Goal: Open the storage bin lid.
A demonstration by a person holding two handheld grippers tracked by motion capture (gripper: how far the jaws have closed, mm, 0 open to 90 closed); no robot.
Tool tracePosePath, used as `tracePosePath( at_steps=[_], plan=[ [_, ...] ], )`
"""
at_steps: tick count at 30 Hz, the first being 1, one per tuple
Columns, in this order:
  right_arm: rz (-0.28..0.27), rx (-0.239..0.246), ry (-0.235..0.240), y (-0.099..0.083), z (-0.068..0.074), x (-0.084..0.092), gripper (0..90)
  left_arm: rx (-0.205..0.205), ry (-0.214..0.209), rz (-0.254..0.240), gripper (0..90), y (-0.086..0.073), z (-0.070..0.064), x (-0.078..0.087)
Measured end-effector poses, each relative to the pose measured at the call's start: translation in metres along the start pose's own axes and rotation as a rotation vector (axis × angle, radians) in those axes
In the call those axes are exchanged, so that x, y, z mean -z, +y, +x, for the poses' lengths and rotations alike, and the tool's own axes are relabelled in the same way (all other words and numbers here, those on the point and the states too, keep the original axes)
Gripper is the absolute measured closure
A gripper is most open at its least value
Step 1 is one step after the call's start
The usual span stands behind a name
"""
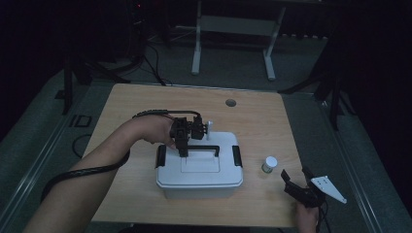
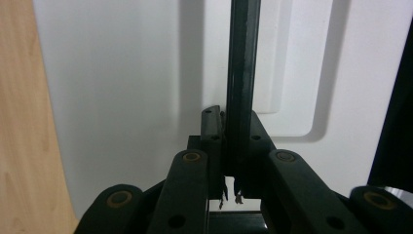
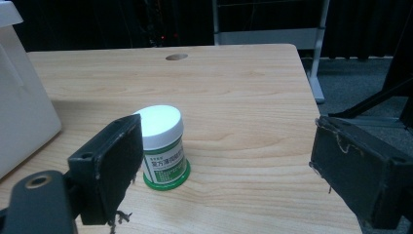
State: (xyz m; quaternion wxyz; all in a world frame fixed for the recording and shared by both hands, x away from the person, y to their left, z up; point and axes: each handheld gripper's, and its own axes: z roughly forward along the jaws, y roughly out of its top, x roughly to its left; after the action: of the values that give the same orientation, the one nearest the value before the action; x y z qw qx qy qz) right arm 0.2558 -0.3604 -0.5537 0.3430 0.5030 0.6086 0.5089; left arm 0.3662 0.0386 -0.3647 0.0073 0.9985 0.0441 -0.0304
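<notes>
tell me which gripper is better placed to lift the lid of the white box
Left. The left gripper is shut on the black handle atop the white box; the right gripper is open beside the small jar.

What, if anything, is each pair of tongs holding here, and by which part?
The left tongs are shut on the white box's black handle, near its left end. The right tongs are open and hold nothing.
</notes>
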Motion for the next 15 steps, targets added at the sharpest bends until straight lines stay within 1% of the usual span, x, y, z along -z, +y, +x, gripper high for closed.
tracePosePath(
  at_steps=[1, 2, 3, 4, 5, 6, 7, 8, 9, 11, 12, 14, 15],
  plan=[
    [0.000, -0.001, 0.001, 0.000, 0.000, 0.000, 11.5, 0.001, 0.005, 0.000, 83.5, 0.000, 0.000, 0.001],
    [-0.001, -0.001, 0.000, 0.000, 0.000, 0.000, 11.5, 0.001, -0.001, 0.001, 83.5, 0.001, 0.000, 0.002],
    [-0.001, -0.001, 0.001, 0.000, 0.000, 0.000, 11.5, -0.009, 0.005, 0.001, 83.5, 0.001, -0.001, 0.003],
    [-0.001, -0.001, 0.001, 0.000, 0.000, 0.000, 11.5, -0.008, 0.016, 0.000, 83.5, 0.001, -0.001, 0.005],
    [-0.001, -0.001, 0.001, 0.000, 0.000, 0.000, 11.5, -0.012, 0.014, -0.001, 83.5, 0.001, -0.001, 0.007],
    [-0.001, -0.001, 0.002, 0.000, 0.000, 0.000, 11.5, -0.014, 0.025, -0.008, 83.5, 0.001, -0.002, 0.009],
    [-0.001, -0.001, 0.002, 0.000, 0.000, 0.000, 11.5, -0.007, 0.019, -0.014, 83.5, 0.000, -0.001, 0.011],
    [-0.002, -0.001, 0.001, 0.000, 0.000, 0.000, 11.5, -0.014, 0.026, -0.019, 83.5, 0.000, -0.002, 0.013],
    [-0.001, -0.002, 0.002, 0.000, 0.000, 0.000, 11.5, -0.008, 0.040, -0.024, 83.5, -0.001, -0.002, 0.015],
    [-0.001, -0.001, 0.002, 0.000, 0.000, 0.000, 11.5, -0.004, 0.046, -0.030, 83.5, -0.002, -0.002, 0.021],
    [-0.001, 0.000, 0.002, 0.000, 0.000, 0.000, 11.5, -0.003, 0.056, -0.032, 83.5, -0.003, -0.002, 0.024],
    [-0.001, 0.000, 0.001, 0.000, 0.000, 0.000, 11.5, -0.002, 0.056, -0.034, 83.5, -0.005, -0.003, 0.028],
    [-0.001, 0.000, 0.001, 0.000, 0.000, 0.000, 11.5, 0.000, 0.064, -0.041, 83.5, -0.007, -0.004, 0.032]
  ],
)
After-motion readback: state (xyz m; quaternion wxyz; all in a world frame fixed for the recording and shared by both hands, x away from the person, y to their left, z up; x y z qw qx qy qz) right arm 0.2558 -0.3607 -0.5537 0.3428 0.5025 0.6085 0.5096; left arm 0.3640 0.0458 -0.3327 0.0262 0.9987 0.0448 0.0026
